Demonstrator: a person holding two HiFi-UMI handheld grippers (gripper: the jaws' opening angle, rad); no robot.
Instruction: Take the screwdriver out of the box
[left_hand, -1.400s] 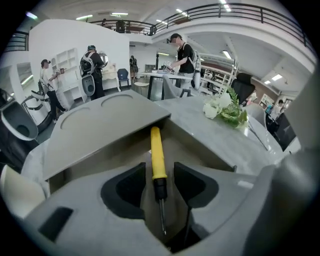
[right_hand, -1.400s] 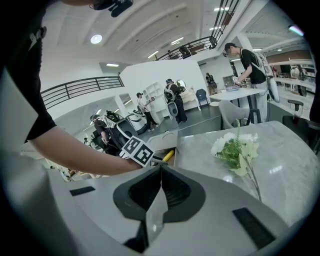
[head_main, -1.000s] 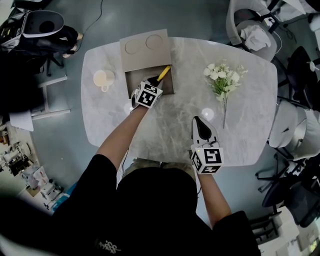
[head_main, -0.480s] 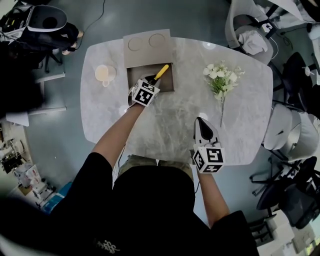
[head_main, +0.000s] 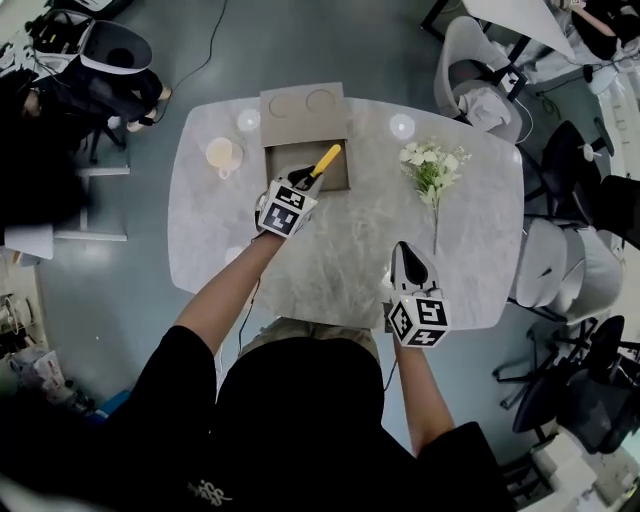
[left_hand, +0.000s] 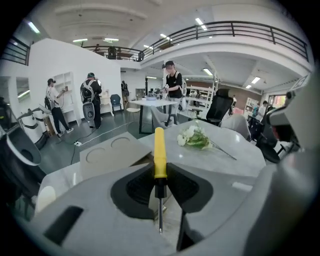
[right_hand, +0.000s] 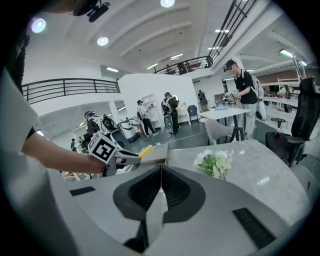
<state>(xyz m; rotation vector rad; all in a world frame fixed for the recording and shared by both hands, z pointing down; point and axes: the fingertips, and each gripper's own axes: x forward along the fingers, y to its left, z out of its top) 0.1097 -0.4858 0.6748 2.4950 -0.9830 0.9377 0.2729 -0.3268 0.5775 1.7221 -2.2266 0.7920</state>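
Yellow-handled screwdriver (head_main: 325, 160) is sitting pinched in the left claw (head_main: 303, 180) — its handle is pointing over the open cardboard box (head_main: 338, 180) at the tabletop's (head_main: 230, 250) upper centre. Lower right, the right claw (head_main: 403, 250) is hovering, pressed together and empty.

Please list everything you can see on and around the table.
table: one, grey-white marble, centre of the head view.
cardboard box: one, brown, at the table's far edge, lid open.
screwdriver: one, yellow handle, over the box, clamped at its black collar.
mug: one, cream, left of the box.
flowers: one bunch, white with green stems, right of the box.
chairs: several, white and black, on the floor right of the table.
left gripper: one, grey, shut on the screwdriver.
right gripper: one, grey, jaws together and empty, over the table's near edge.
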